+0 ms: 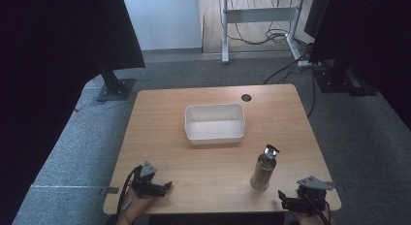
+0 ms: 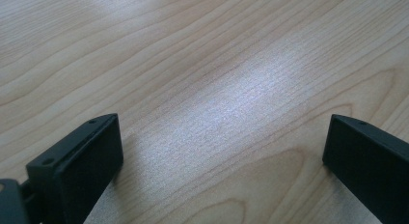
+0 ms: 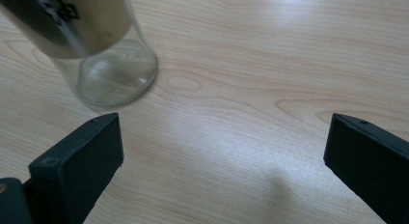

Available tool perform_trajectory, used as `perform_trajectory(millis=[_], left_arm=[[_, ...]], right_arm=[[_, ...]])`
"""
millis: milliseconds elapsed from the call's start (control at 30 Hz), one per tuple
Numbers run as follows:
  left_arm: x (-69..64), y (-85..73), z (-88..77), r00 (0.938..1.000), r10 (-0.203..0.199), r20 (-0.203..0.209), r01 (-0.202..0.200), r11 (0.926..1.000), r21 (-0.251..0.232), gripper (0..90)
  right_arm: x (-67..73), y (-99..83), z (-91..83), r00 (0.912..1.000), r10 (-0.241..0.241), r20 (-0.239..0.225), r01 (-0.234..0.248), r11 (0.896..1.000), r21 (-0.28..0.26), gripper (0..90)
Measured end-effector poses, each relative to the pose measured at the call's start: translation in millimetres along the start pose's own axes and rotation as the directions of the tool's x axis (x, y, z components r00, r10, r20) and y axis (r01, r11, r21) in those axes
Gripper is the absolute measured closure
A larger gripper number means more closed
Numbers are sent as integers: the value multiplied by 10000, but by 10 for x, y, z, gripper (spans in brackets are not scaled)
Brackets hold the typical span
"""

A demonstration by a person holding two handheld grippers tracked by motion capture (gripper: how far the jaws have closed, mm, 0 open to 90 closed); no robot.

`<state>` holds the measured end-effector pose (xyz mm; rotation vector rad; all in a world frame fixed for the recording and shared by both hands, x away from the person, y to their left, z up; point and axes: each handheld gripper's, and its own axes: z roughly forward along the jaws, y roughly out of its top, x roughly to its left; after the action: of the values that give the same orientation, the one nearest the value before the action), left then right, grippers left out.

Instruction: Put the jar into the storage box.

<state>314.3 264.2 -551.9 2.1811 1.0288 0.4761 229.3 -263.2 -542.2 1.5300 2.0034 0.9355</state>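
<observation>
Seemingly nothing is begun: both tools, left (image 1: 154,187) and right (image 1: 296,201), rest spread and empty on the tabletop (image 1: 160,137), bottle (image 1: 264,168) and bin (image 1: 214,123) untouched.

A light wooden table (image 1: 160,137) holds 1 white tub (image 1: 214,123) at its centre and 1 upright bottle (image 1: 264,168) nearer than the tub, rightward.

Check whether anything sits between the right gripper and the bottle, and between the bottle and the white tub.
Nothing visible blocks either path. The right gripper, jaws open, sits just right of the bottle with only bare table between them. From the bottle to the white tub the wood is also bare. The left gripper rests far off.
</observation>
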Motion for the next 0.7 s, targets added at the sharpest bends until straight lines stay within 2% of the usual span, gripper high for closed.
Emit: perform_trajectory(millis=[400,700], left_arm=[[-1,-2,-2,10000,-3,-15,3,10000,0,2],[-1,-2,-2,10000,-11,-20,11,10000,0,2]], right_arm=[[148,91,-42,9991,-128,-403,115,9994,-320,9],[290,191,-92,9963,-514,-684,473,9971,-598,20]])
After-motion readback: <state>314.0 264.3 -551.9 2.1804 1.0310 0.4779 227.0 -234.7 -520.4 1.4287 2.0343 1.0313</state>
